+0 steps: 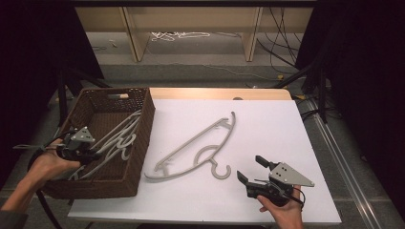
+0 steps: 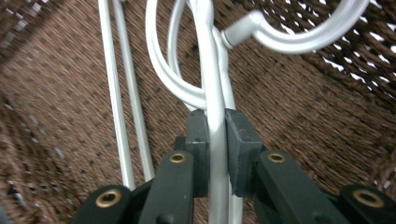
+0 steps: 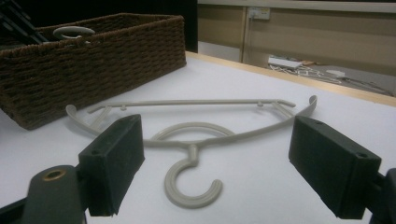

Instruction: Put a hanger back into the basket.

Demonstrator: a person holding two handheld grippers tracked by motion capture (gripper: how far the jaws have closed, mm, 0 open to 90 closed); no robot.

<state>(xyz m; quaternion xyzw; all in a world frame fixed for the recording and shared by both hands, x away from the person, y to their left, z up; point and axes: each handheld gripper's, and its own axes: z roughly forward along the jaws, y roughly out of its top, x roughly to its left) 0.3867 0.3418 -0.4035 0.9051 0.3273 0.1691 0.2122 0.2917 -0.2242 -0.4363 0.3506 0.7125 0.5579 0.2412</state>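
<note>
Inside the brown wicker basket [image 1: 144, 133] lie several silver-grey hangers [image 1: 117, 136]. My left gripper [image 1: 93, 156] reaches into the basket from its left side. In the left gripper view this gripper [image 2: 217, 135] is shut on the bar of one grey hanger [image 2: 212, 84], both pads pressing it just above the basket floor [image 2: 60, 93]. A beige hanger [image 1: 192, 143] lies flat on the white table, hook toward me. My right gripper [image 1: 251, 168] rests open to the right of that hook. In the right gripper view its jaws [image 3: 219, 168] stand wide apart, with the beige hanger [image 3: 196, 101] beyond them, untouched.
The white tabletop [image 1: 267, 129] stretches to the right of the basket. The basket wall [image 3: 93, 60] stands behind the beige hanger at the left, with a hanger hook [image 3: 72, 31] poking above its rim. Beyond the table's far edge are wooden furniture legs and floor cables.
</note>
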